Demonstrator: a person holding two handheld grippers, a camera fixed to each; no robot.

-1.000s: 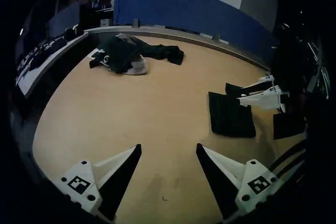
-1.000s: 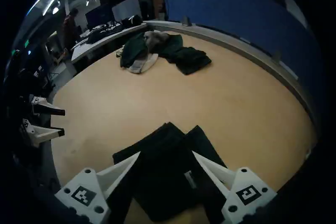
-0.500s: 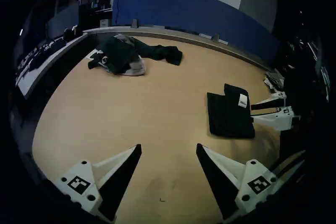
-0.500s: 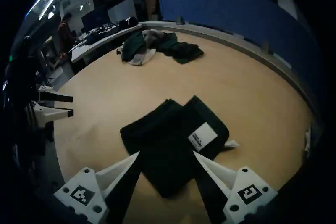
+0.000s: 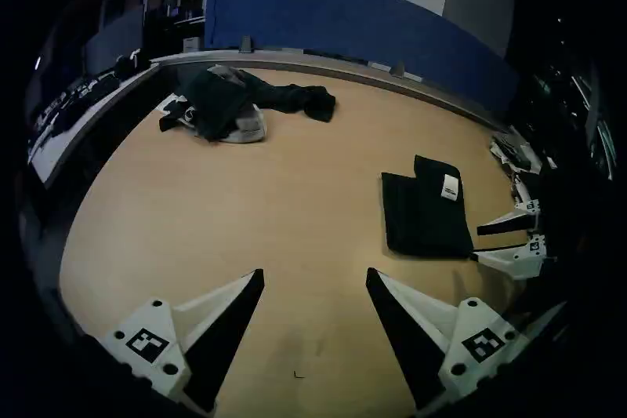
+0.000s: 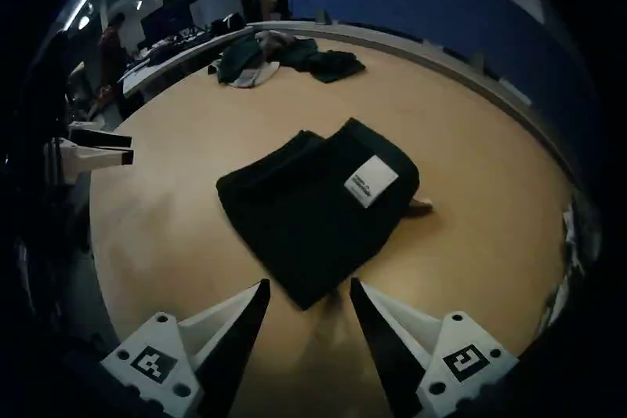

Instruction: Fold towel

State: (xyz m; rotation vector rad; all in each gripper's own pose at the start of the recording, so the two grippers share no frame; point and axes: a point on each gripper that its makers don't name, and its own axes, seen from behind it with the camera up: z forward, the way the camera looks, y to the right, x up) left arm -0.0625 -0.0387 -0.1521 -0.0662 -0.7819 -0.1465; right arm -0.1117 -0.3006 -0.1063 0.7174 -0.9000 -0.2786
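A dark green towel lies folded flat on the wooden table, a white label on its upper fold. My right gripper hovers open just short of the towel's near corner, holding nothing. In the left gripper view the same towel rests to the right of centre, with the right gripper beside its right edge. My left gripper is open over bare table, well away from the towel. It appears again at the left edge of the right gripper view.
A heap of dark and pale cloths lies at the far side of the table, seen also in the right gripper view. A blue partition runs behind the table's raised rim. A person stands far off by desks.
My right gripper has let go of the towel and drawn back toward the table's edge; the towel now lies folded flat. The left gripper has barely moved.
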